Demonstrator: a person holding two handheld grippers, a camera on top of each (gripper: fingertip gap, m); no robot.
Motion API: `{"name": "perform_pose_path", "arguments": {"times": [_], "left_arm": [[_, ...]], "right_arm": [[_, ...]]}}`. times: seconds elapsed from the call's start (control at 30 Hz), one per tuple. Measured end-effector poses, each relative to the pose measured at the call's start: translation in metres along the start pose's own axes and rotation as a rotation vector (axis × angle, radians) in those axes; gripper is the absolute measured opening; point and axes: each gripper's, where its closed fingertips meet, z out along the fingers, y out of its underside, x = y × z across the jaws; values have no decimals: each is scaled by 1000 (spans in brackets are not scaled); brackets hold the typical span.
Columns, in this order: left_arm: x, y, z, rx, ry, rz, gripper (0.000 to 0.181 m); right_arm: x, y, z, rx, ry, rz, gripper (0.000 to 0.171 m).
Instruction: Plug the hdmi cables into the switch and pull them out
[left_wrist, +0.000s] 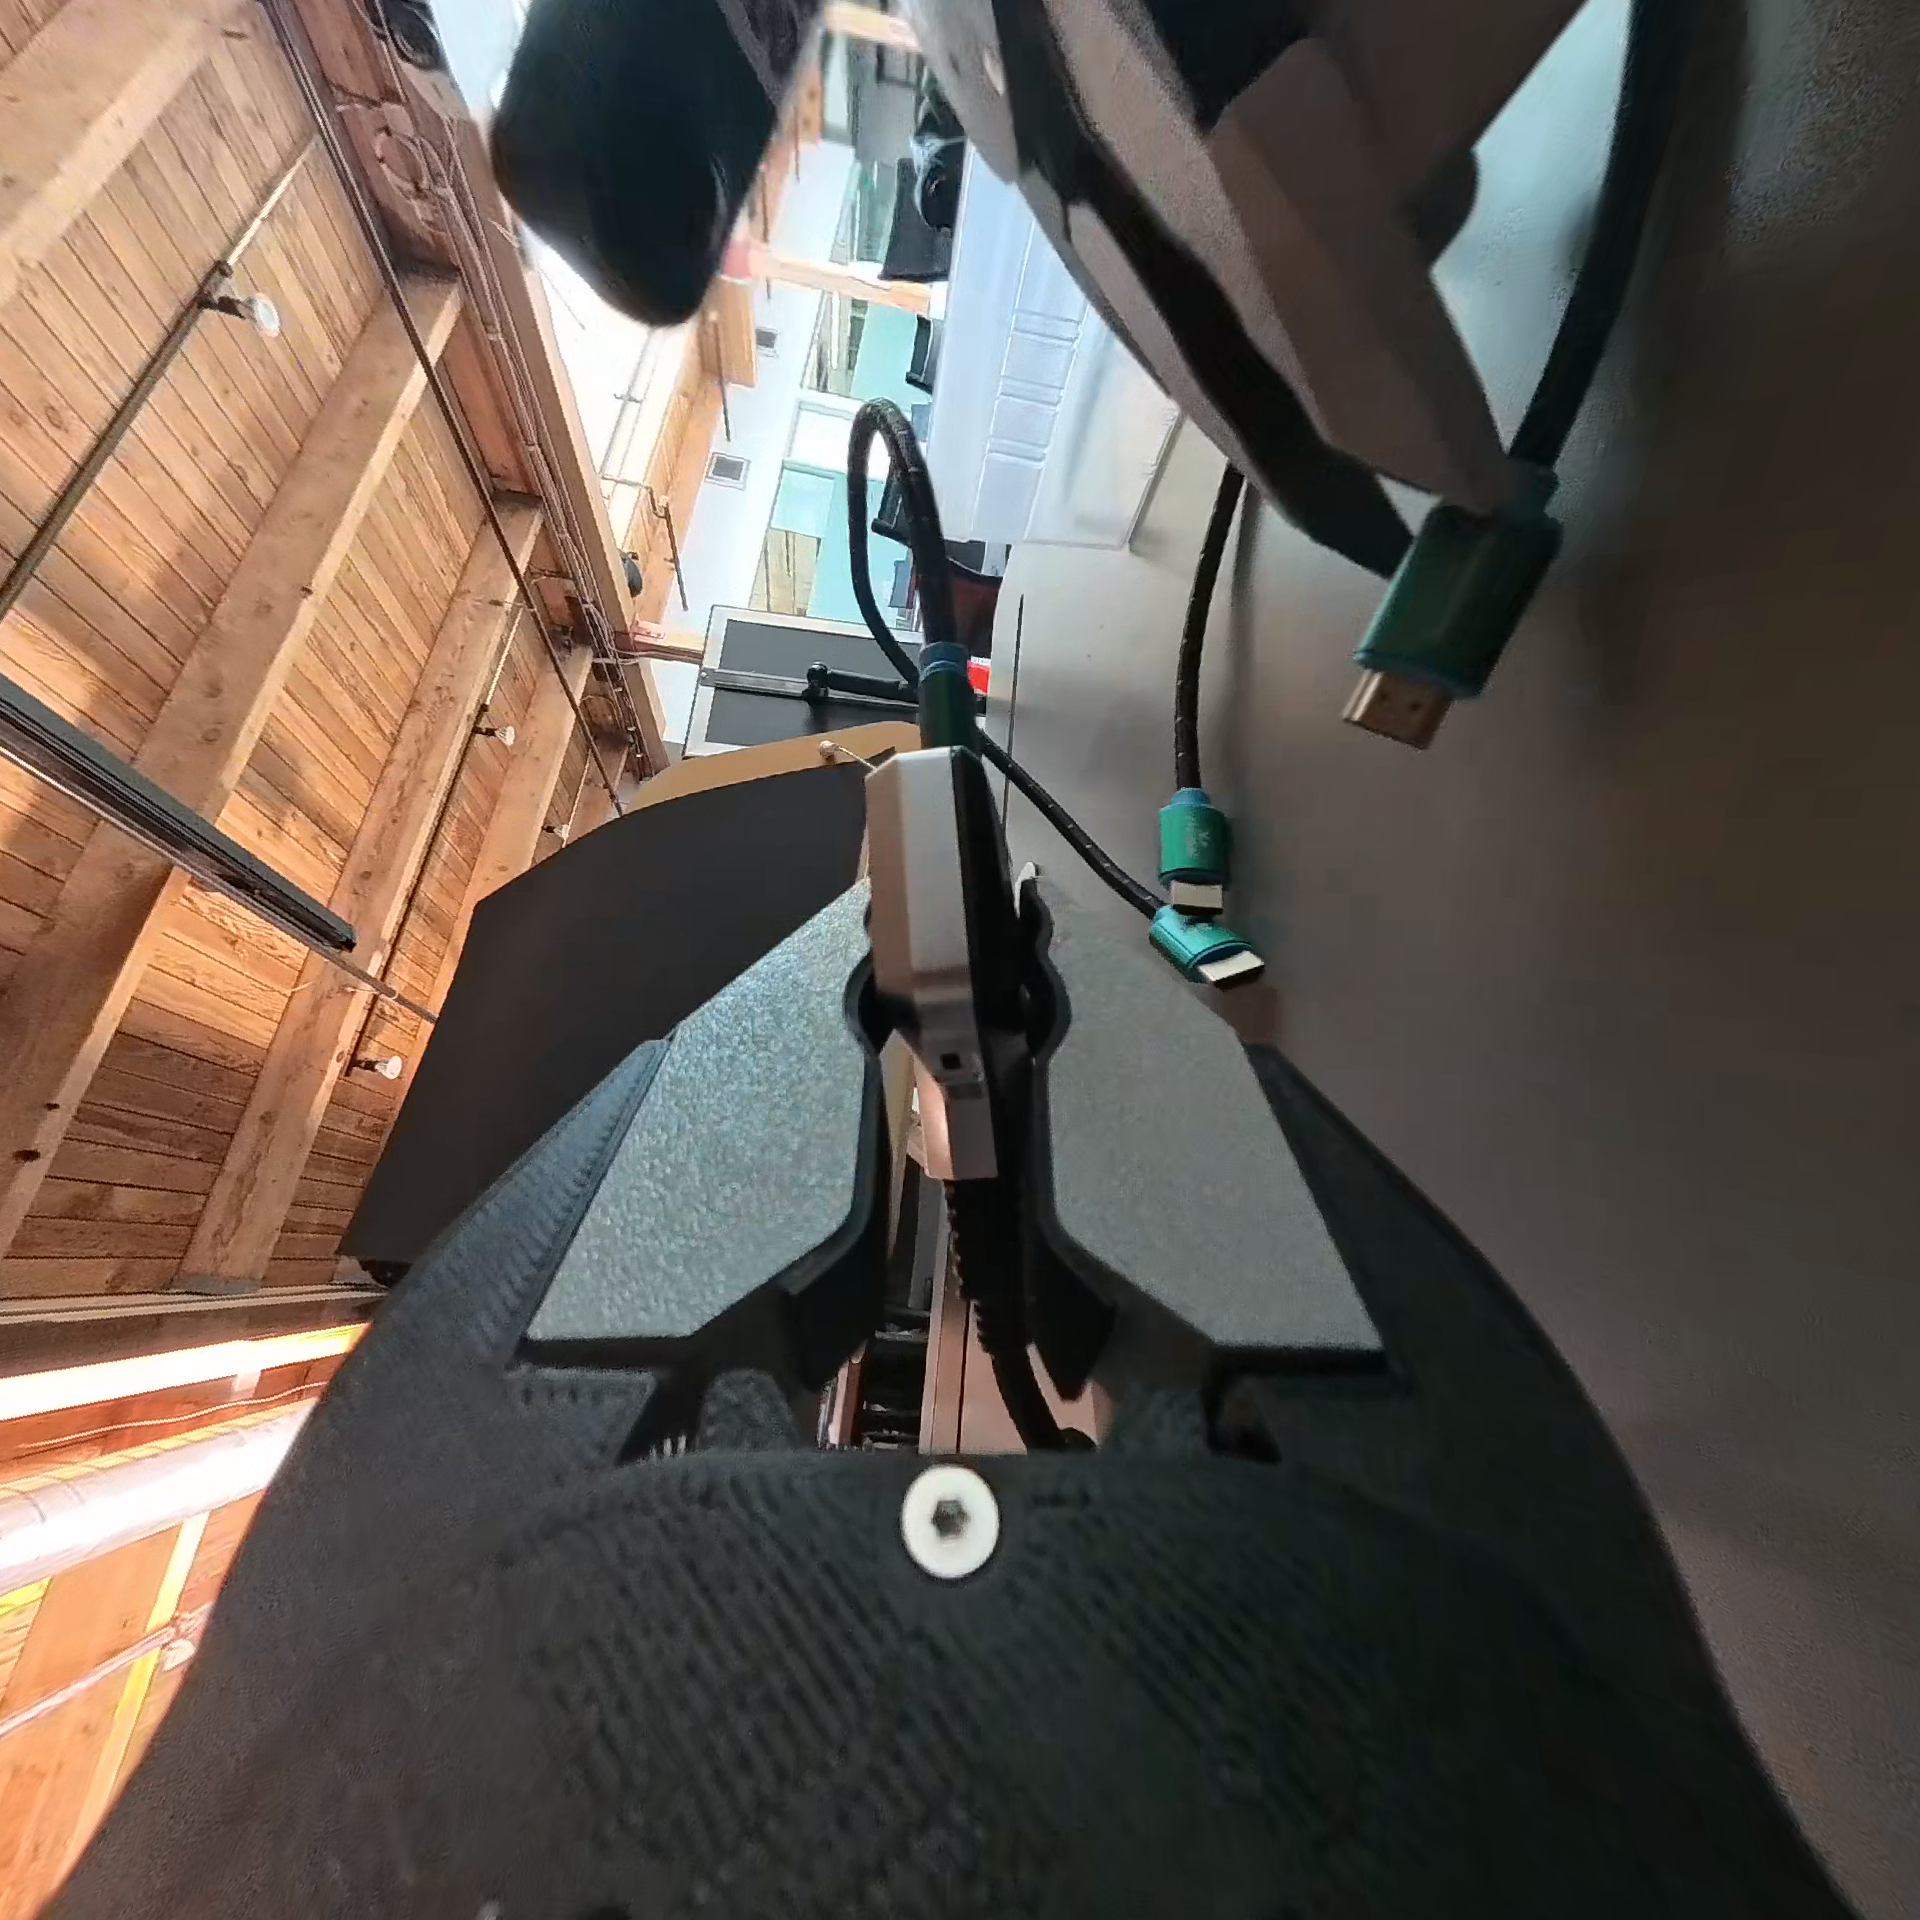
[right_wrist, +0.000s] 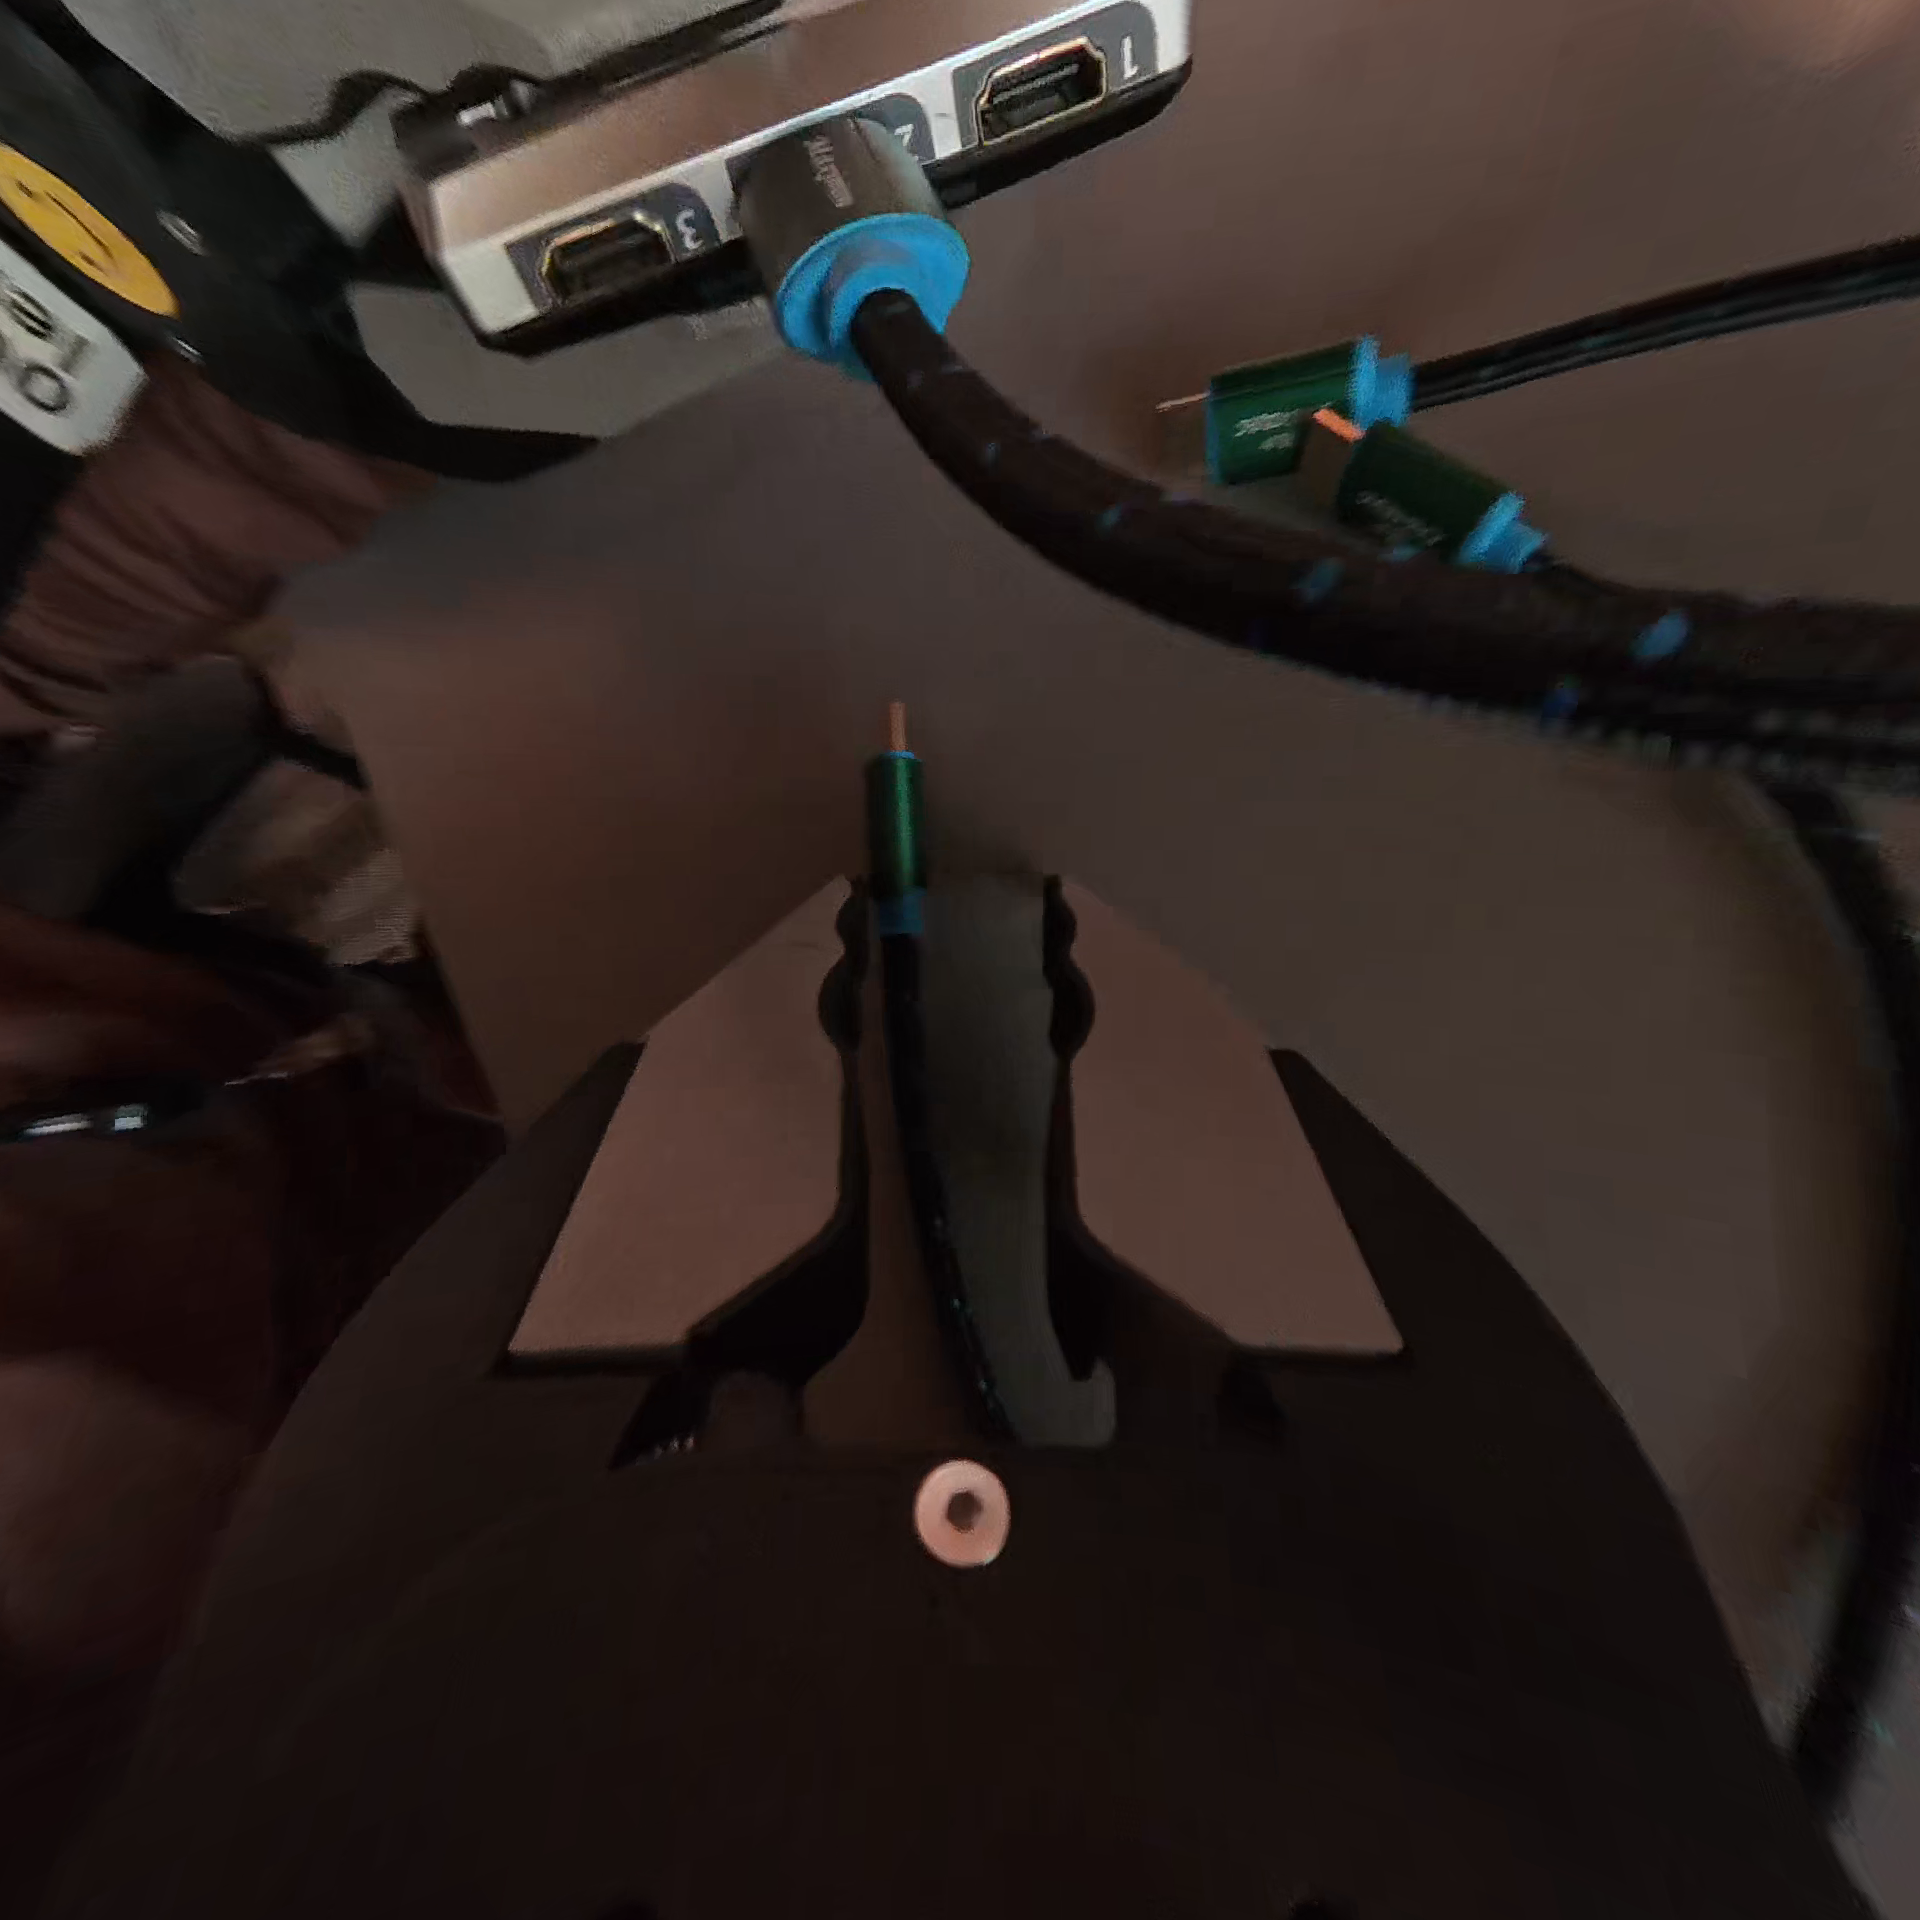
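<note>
Left hand-held gripper clamps switch, ports right-view only

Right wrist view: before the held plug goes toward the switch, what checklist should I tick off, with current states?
1. Left gripper clamps the switch: ok.
2. Right gripper holds the HDMI plug with its tip pointing forward: ok, though it sits against one jaw.
3. Free port available: ok, an empty port and another empty port flank the plugged-in cable.
4. Plug lined up with a port: not ok, it is apart from the switch face.
5. Plug face orientation matches the port: cannot tell, seen edge-on.
6. Spare plugs clear of the path: ok, off to the side.
</note>
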Motion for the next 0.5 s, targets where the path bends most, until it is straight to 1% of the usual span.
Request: {"name": "perform_pose_path", "arguments": {"times": [0.1,0.17,0.2,0.3,0.43,0.5], "left_arm": [[-1,0,0,0,-4,-9,21],[-1,0,0,-1,-3,-9,21],[-1,0,0,-1,0,-10,21],[0,-1,1,-1,3,-5,21],[-1,-2,0,-5,-9,11,21],[-1,-2,0,-6,-8,8,21]], "right_arm": [[3,0,-15,43,174,-139,34],[-2,5,-22,46,269,-234,27],[-4,9,-23,38,313,-274,27],[-7,17,-20,1,402,-338,28],[-6,16,-10,-18,483,-390,29],[-4,13,-8,-10,530,-443,20]]}}
